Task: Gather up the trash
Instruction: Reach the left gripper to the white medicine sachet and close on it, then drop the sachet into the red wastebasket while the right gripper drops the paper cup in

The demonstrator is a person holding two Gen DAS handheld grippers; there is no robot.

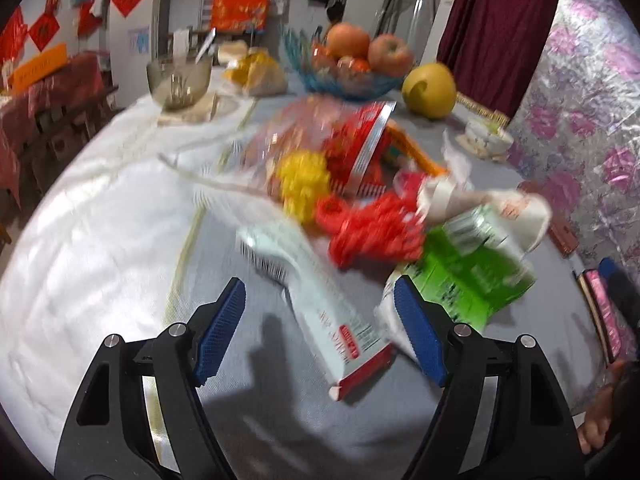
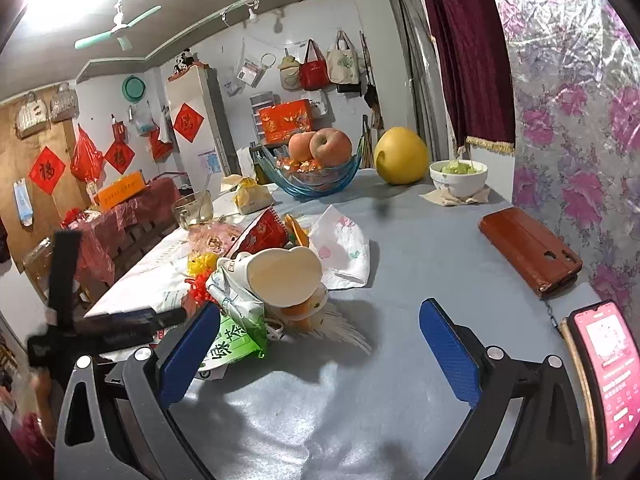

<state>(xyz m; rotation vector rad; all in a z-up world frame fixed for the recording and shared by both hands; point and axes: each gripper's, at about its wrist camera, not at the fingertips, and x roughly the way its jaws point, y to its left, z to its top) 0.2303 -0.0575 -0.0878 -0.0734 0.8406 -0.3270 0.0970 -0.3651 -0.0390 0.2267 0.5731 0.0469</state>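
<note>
A heap of trash lies mid-table: a white and red carton (image 1: 320, 304), a green packet (image 1: 468, 276) (image 2: 236, 340), red netting (image 1: 372, 228), a yellow crumpled ball (image 1: 304, 184) (image 2: 202, 262), a red snack bag (image 1: 360, 140) (image 2: 264, 232), a crushed white paper cup (image 2: 286, 276) and a white napkin (image 2: 344, 248). My left gripper (image 1: 320, 312) is open, its jaws either side of the carton's near end. My right gripper (image 2: 320, 336) is open and empty, just short of the cup. The left gripper's black body (image 2: 100, 332) shows at the left.
A blue fruit bowl with apples (image 2: 320, 172), a yellow pomelo (image 2: 400, 156), a white bowl (image 2: 458, 178) and a glass jug (image 2: 192, 208) stand at the back. A brown wallet (image 2: 528, 252) and a lit phone (image 2: 608, 376) lie at the right, by the flowered wall.
</note>
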